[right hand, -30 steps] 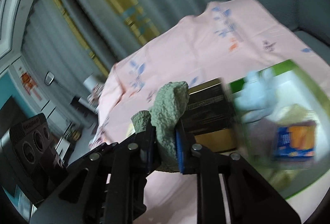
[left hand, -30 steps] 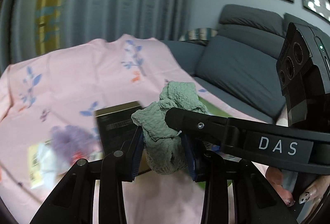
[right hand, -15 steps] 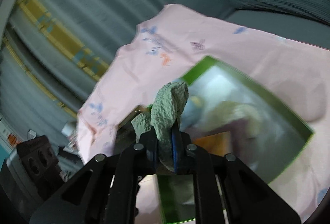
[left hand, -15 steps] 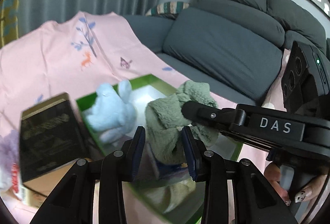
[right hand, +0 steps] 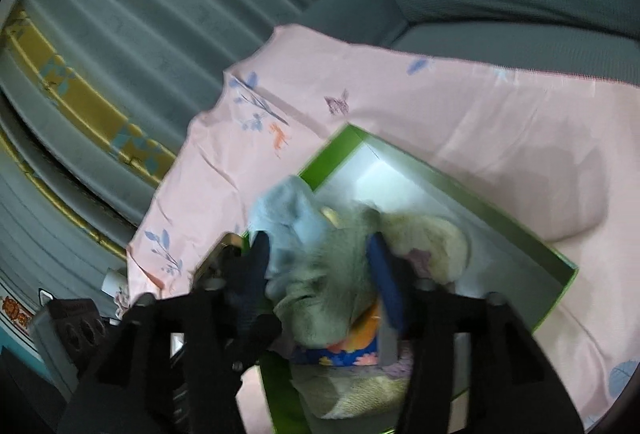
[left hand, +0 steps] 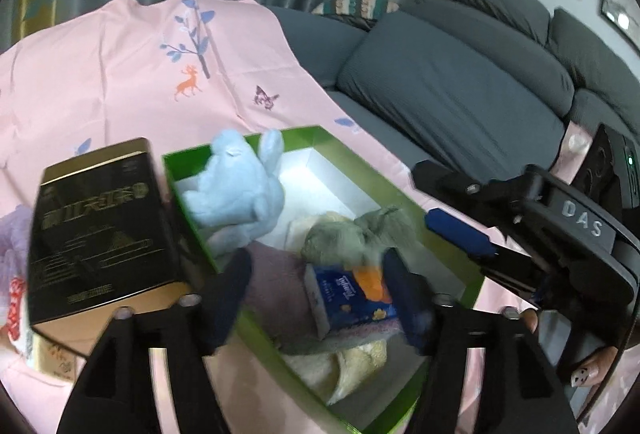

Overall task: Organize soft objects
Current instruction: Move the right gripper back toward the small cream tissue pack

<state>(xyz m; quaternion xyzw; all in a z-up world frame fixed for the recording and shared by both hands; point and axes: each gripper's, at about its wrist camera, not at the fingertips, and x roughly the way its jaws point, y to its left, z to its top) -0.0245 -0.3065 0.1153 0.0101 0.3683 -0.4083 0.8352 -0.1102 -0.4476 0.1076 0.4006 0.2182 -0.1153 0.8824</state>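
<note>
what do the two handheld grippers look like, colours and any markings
Both grippers are black plastic with two fingers lined in blue pads. In the left wrist view the left gripper fills the bottom, and the right gripper carries white "DAS" lettering, visible screws and a small green light. A painted fingernail shows below it.

Soft cloth, glossy card
Fuzzy green towel (left hand: 352,234) and plush blue toy (left hand: 236,190) fill the smooth green cardboard box (left hand: 384,186); glossy black carton (left hand: 100,230) at nine o'clock.
</note>
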